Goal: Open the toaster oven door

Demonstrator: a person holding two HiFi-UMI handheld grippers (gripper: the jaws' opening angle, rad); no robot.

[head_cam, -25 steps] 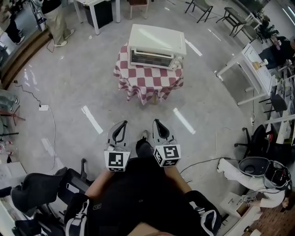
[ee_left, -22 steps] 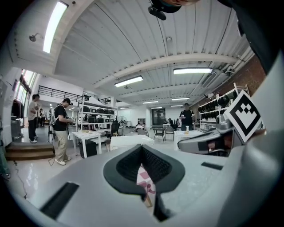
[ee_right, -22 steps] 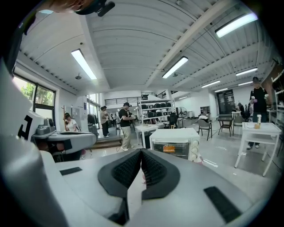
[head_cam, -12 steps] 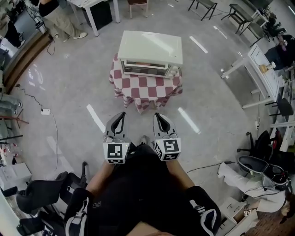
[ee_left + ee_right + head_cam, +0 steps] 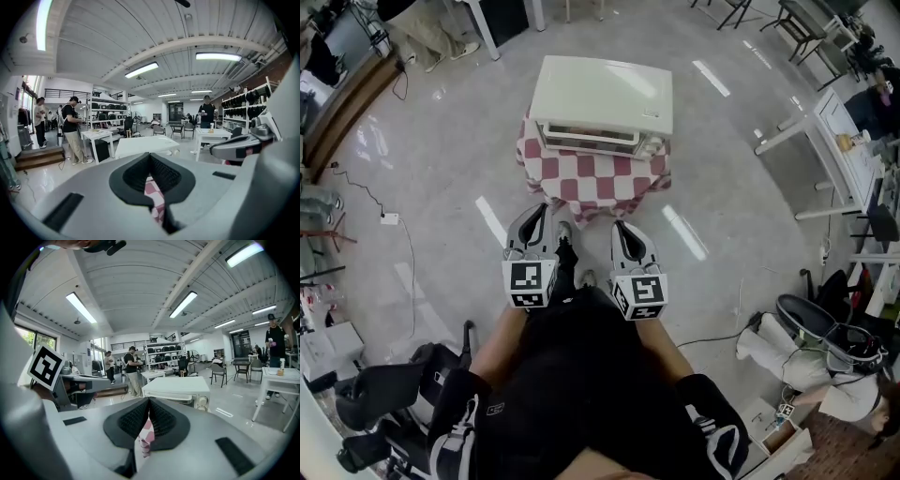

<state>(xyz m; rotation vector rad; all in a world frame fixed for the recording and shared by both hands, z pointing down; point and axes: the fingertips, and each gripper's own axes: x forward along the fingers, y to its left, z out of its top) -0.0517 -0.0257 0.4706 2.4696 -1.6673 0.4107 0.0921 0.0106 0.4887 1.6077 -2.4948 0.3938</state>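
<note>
A cream toaster oven point(image 5: 603, 105) stands on a small table draped in a red-and-white checked cloth point(image 5: 592, 183); its door is closed, knobs at the right end. My left gripper point(image 5: 534, 221) and right gripper point(image 5: 623, 232) are side by side just short of the table's near edge, both shut with nothing between the jaws. In the left gripper view the oven point(image 5: 145, 145) sits just beyond the closed pads. The right gripper view shows the oven point(image 5: 180, 389) close ahead, its knobs at right.
White tables point(image 5: 814, 141) and chairs stand at the right and far side. People point(image 5: 72, 129) stand by shelving at the left of the room. A cable and plug point(image 5: 387, 217) lie on the floor at left. Bags and gear sit behind me.
Both grippers have moved forward toward the table and oven, which now lie much nearer. The jaws stayed shut.
</note>
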